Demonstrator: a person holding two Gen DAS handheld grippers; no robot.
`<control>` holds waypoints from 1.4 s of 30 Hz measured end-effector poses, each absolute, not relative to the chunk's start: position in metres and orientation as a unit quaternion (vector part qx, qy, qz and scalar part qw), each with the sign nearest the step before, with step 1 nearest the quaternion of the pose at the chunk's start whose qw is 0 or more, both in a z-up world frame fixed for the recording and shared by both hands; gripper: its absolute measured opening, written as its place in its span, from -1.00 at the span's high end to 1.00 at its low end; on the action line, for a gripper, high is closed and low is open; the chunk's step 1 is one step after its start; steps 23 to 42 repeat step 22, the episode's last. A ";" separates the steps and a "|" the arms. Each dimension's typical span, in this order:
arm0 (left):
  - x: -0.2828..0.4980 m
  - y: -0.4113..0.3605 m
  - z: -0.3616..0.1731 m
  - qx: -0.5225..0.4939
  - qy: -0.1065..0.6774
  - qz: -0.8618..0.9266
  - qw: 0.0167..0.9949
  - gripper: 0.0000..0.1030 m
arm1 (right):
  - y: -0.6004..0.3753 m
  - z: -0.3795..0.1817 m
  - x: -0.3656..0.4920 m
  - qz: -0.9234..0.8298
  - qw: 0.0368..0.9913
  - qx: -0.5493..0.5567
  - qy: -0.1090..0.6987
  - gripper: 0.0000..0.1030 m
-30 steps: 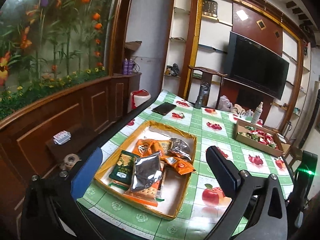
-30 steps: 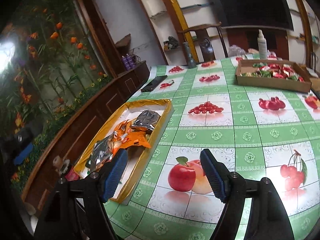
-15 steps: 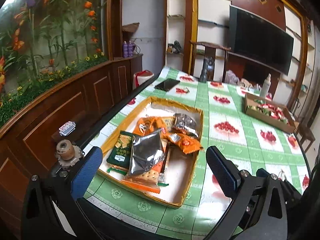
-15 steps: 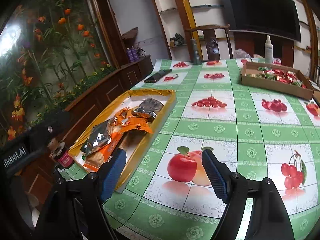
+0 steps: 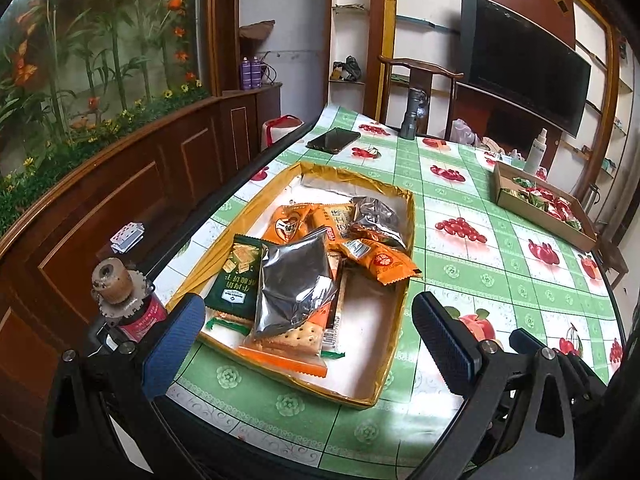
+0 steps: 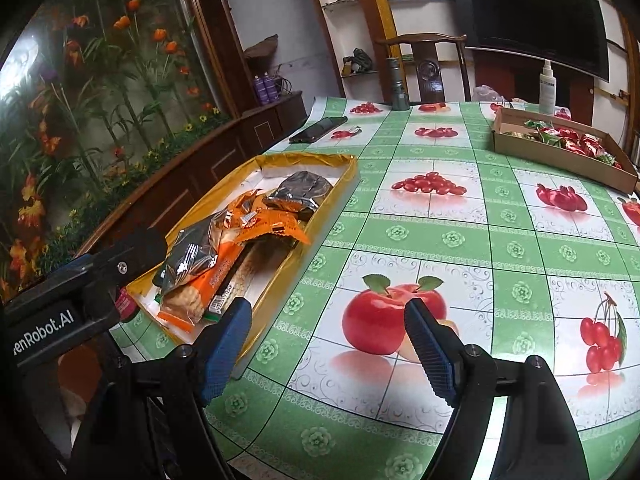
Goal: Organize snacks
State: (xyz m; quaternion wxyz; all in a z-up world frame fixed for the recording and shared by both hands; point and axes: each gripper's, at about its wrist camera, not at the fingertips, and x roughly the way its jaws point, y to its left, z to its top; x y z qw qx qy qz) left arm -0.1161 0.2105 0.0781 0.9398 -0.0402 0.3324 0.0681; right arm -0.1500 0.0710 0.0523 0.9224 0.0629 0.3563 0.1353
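While both pairs of tongs hang over the near edge of the surface (image 6: pixel 440 248), neither holds anything: the left tongs (image 5: pixel 308 328) stand wide apart with the near end of the yellow tray (image 5: pixel 394 332) showing between their blue pads, and the right tongs (image 6: pixel 328 340) are likewise spread wide above a printed apple on the green checked cloth, just beside the tray's near corner. Inside the tray lies a loose heap of snacks: a silver foil pouch (image 5: pixel 294 284) on top, a dark green packet (image 5: pixel 236 280) at its left, a clear pack of crackers (image 5: pixel 288 342) poking out at the near end, several orange packets (image 5: pixel 376 256) towards the middle and a second foil pouch (image 5: pixel 374 216) farther back. Well apart, at the far right of the surface, a cardboard box (image 6: pixel 560 154) holds red and green wrapped sweets, with a white spray bottle (image 6: pixel 547 88) behind it. A black phone (image 5: pixel 334 140) and a grey torch (image 5: pixel 414 114) sit near the far edge.
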 end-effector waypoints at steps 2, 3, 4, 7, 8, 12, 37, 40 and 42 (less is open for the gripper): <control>-0.117 0.212 0.078 -0.042 0.329 0.068 0.941 -1.00 | 0.073 0.052 -0.150 0.136 0.922 0.061 0.358 -0.57; -0.118 0.213 0.080 -0.042 0.326 0.070 0.942 -1.00 | 0.074 0.052 -0.150 0.136 0.922 0.059 0.358 -0.57; -0.121 0.213 0.081 -0.039 0.319 0.076 0.944 -1.00 | 0.075 0.051 -0.151 0.137 0.922 0.058 0.358 -0.57; -0.137 0.211 0.095 -0.017 0.265 0.108 0.958 -1.00 | 0.078 0.052 -0.152 0.139 0.923 0.054 0.355 -0.57; -0.144 0.209 0.101 -0.011 0.245 0.119 0.962 -1.00 | 0.079 0.053 -0.153 0.141 0.923 0.053 0.353 -0.57; -0.171 0.203 0.116 0.009 0.180 0.109 0.978 -1.00 | 0.083 0.057 -0.159 0.151 0.927 0.046 0.341 -0.57; -0.149 0.220 0.101 -0.057 0.261 0.051 0.962 -1.00 | 0.085 0.061 -0.165 0.163 0.927 0.029 0.338 -0.57; -0.149 0.220 0.101 -0.057 0.261 0.051 0.962 -1.00 | 0.085 0.061 -0.165 0.163 0.927 0.029 0.338 -0.57; -0.149 0.220 0.101 -0.057 0.261 0.051 0.962 -1.00 | 0.085 0.061 -0.165 0.163 0.927 0.029 0.338 -0.57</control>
